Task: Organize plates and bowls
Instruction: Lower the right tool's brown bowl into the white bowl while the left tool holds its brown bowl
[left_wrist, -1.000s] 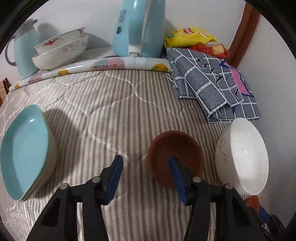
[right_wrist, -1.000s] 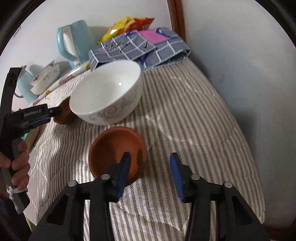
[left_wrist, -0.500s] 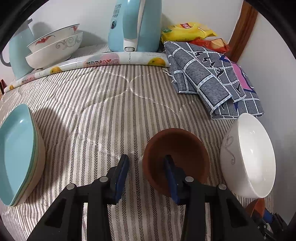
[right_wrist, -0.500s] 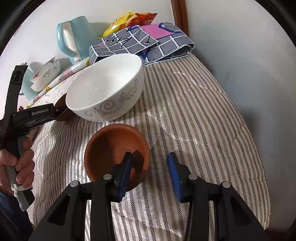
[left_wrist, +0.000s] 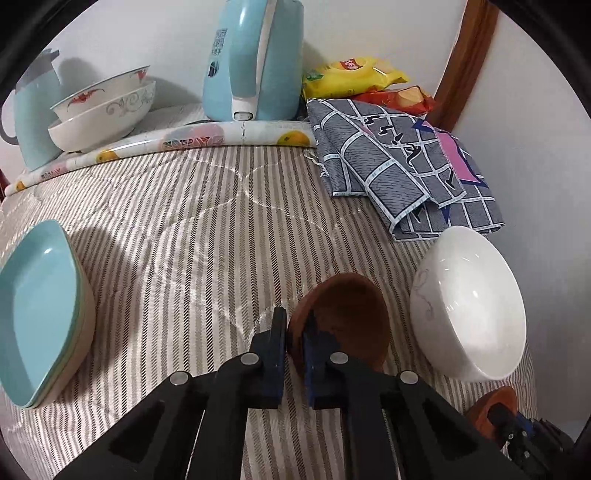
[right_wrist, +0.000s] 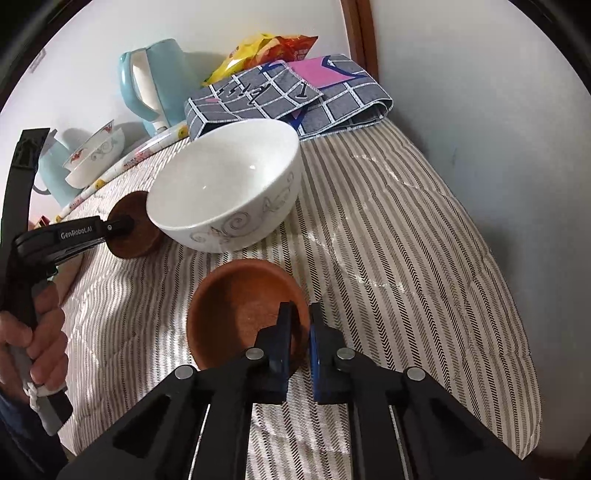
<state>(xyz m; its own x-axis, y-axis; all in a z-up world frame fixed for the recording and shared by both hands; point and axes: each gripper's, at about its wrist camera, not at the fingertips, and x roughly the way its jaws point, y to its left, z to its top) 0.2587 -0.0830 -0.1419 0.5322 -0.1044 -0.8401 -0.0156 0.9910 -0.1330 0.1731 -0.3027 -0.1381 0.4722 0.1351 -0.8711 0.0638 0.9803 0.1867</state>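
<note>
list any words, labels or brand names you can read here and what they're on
"GenRobot.AI": white lettering on the side of the left hand-held gripper, right wrist view.
Kettle: dark label print, too small to read.
Yellow snack bag: red logo, blurred.
Patterned cloth: black marks, not legible.

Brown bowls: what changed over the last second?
Both tools have just been closing. The left tool now pinches the rim of one brown bowl, tilting it up; the right tool pinches the rim of the other brown bowl. The white bowl and teal plates stayed put.
</note>
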